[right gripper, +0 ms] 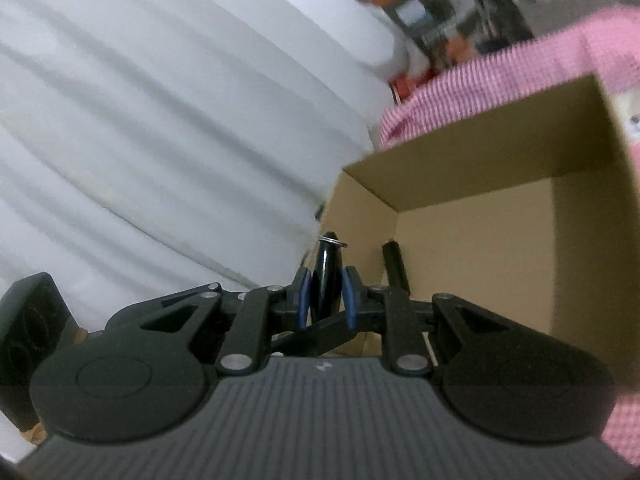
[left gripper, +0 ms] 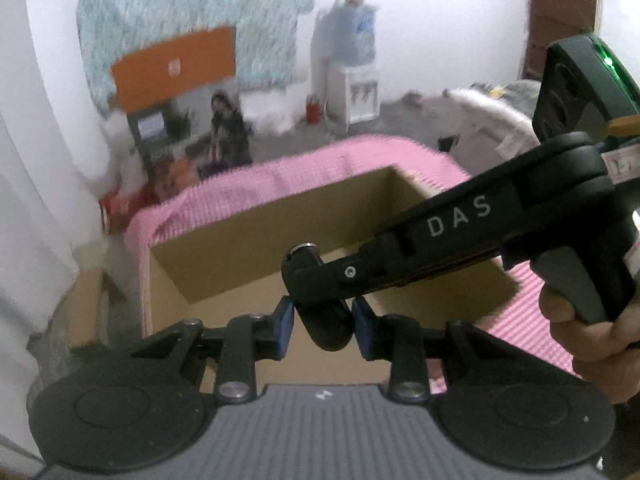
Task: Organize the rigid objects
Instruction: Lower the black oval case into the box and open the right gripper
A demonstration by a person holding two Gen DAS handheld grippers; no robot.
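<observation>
A small black key fob [left gripper: 326, 330] with a metal ring [left gripper: 304, 246] hangs over an open cardboard box [left gripper: 248, 232]. My left gripper [left gripper: 322, 312] is shut on the fob's lower end, blue pads on both sides. My right gripper [left gripper: 308, 276] comes in from the right and pinches the ringed upper end. In the right wrist view the fob [right gripper: 326, 276] stands upright between the right gripper's [right gripper: 324, 292] blue pads, just in front of the box [right gripper: 480, 152]. A short black rod [right gripper: 394, 268] shows beside it; I cannot tell what it is.
The box rests on a pink checked cloth [left gripper: 280, 176]. White curtains [right gripper: 160, 120] hang close on the left. A person's hand [left gripper: 592, 340] holds the right gripper's handle. Farther back are a water dispenser [left gripper: 352, 84] and an orange board [left gripper: 176, 68].
</observation>
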